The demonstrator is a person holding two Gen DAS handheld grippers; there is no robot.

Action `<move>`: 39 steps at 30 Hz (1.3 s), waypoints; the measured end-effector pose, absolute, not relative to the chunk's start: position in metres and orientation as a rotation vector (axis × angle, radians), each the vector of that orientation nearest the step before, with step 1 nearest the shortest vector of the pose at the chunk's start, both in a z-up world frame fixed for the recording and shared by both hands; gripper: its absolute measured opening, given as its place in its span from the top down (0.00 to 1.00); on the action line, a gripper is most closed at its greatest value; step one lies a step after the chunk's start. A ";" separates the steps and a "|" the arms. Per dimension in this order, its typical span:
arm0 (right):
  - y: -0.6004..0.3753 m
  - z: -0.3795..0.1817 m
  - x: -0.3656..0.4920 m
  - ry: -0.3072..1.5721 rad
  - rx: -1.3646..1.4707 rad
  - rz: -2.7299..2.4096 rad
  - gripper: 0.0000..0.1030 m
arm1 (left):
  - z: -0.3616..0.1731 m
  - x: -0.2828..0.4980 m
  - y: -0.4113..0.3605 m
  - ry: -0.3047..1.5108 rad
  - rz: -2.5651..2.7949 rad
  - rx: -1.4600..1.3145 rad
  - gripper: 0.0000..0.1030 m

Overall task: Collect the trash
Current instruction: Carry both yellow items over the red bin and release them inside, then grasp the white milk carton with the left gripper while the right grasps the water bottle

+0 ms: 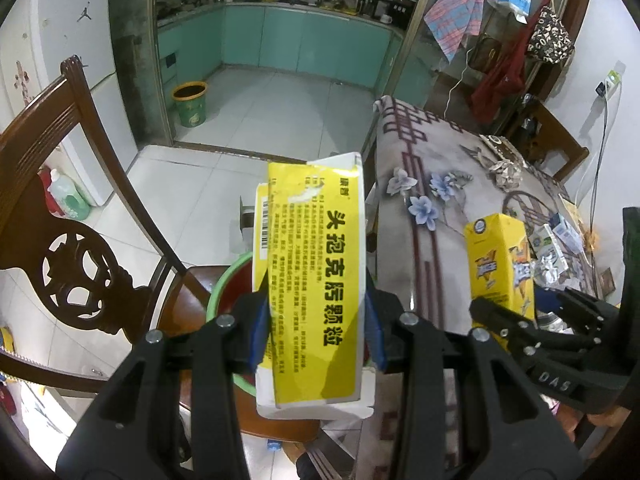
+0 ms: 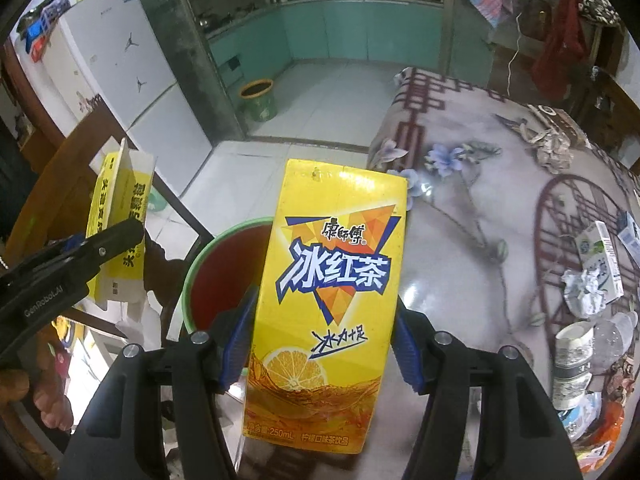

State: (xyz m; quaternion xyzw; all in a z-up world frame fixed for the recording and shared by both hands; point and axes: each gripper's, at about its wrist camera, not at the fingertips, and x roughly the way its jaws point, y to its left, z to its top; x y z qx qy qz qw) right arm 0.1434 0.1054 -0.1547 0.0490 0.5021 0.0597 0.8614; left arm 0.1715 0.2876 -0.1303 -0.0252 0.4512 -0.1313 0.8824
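Note:
My left gripper [image 1: 316, 320] is shut on a yellow and white medicine box [image 1: 312, 280], held over a green-rimmed red basin [image 1: 224, 288] on a chair seat. My right gripper [image 2: 324, 332] is shut on a yellow iced tea carton [image 2: 328, 280], held at the table's edge beside the same basin [image 2: 224, 264]. The carton [image 1: 500, 264] and the right gripper [image 1: 532, 320] show in the left wrist view; the medicine box [image 2: 120, 216] and the left gripper [image 2: 92, 252] show in the right wrist view.
A flowered tablecloth covers the table [image 2: 480, 208]. On it lie crumpled paper [image 2: 554, 148], a milk carton [image 2: 600, 260], crushed cups [image 2: 572, 348] and wrappers. A wooden chair back [image 1: 68, 216] stands at left. A green bin [image 1: 190, 104] stands on the kitchen floor.

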 end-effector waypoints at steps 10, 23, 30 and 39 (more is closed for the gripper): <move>0.129 -0.168 0.160 1.089 0.080 0.146 0.42 | -0.141 0.190 0.296 0.962 -0.275 -0.049 0.63; 0.130 -0.149 0.152 1.032 0.015 0.135 0.29 | -0.134 0.188 0.299 0.919 -0.227 -0.062 0.24; 0.109 -0.122 0.129 0.943 -0.017 0.085 0.26 | -0.118 0.169 0.274 0.888 -0.251 -0.027 0.24; 0.044 -0.108 0.083 0.899 -0.007 0.051 0.25 | -0.104 0.134 0.203 0.868 -0.300 0.002 0.24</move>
